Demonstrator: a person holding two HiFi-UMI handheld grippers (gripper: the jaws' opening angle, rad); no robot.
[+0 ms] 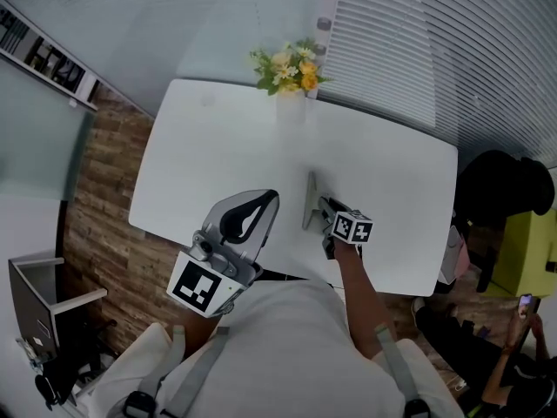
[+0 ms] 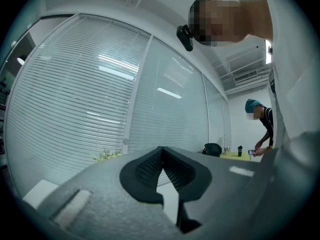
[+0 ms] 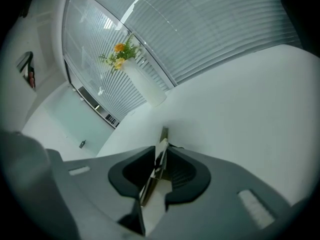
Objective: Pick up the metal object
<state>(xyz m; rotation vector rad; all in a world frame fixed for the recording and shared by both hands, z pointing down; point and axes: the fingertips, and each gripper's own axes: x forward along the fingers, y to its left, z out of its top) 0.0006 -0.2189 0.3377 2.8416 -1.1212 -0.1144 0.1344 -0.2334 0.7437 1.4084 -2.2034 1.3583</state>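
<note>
Right hand-held gripper (image 3: pixel 159 159) is clamped on the metal strip (image 3: pixel 163 135), low over the counter (image 3: pixel 240 114). The left hand-held gripper (image 2: pixel 162 161) is pinched together on nothing. Grab looks done, so I'd guess a steady straight lift comes next.

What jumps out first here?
The right gripper is shut on a thin metal strip toward the near side of the white table. The left gripper is shut on nothing and held up to its left. Yellow flowers stand at the far edge.
</note>
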